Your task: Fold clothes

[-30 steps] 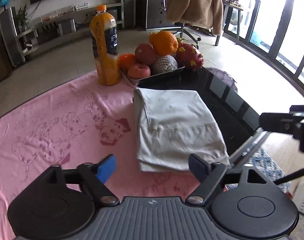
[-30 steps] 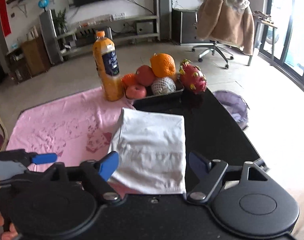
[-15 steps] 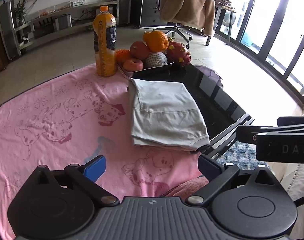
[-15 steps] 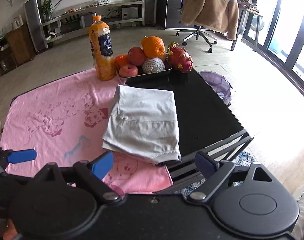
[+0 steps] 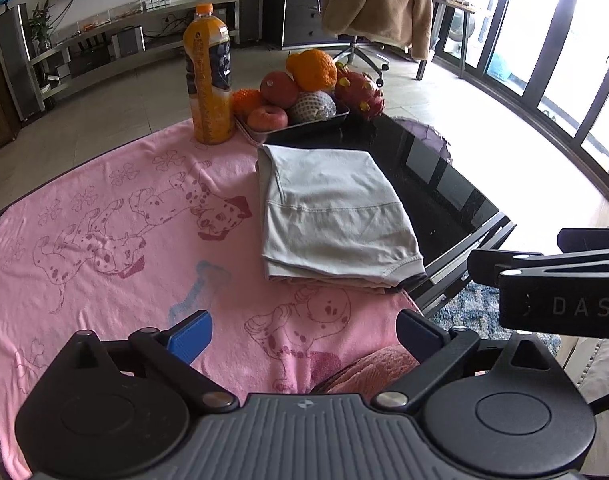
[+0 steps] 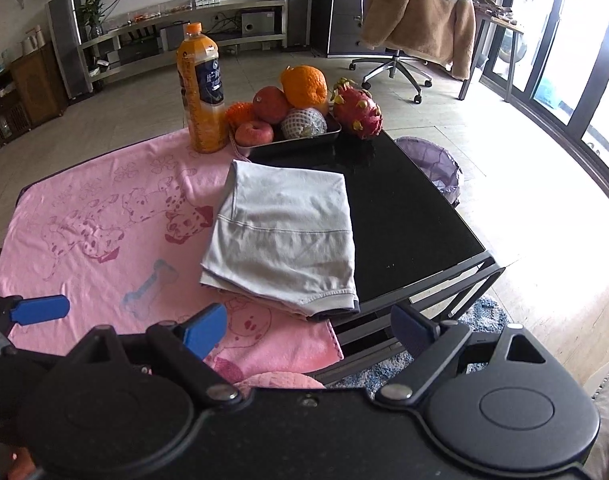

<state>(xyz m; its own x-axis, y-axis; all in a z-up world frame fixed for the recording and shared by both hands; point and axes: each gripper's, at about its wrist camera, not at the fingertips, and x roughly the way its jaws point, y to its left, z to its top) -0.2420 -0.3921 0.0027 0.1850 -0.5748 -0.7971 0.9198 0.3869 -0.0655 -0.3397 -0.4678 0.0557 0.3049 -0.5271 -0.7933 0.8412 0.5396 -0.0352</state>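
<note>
Grey folded garment (image 5: 332, 216) lies on the pink cloth (image 5: 104, 240), beyond both wide-apart, empty grippers, left (image 5: 304, 332) and right (image 6: 312, 324).

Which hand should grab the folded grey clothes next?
Probably the right gripper: the folded grey garment lies nearly straight ahead of its open fingers. The left gripper faces mostly pink cloth, garment off to its right.

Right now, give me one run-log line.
grey garment: folded, on table | left gripper: open, empty | right gripper: open, empty

Black left gripper (image 5: 304, 336), blue pads (image 5: 190, 336), silver screws.
</note>
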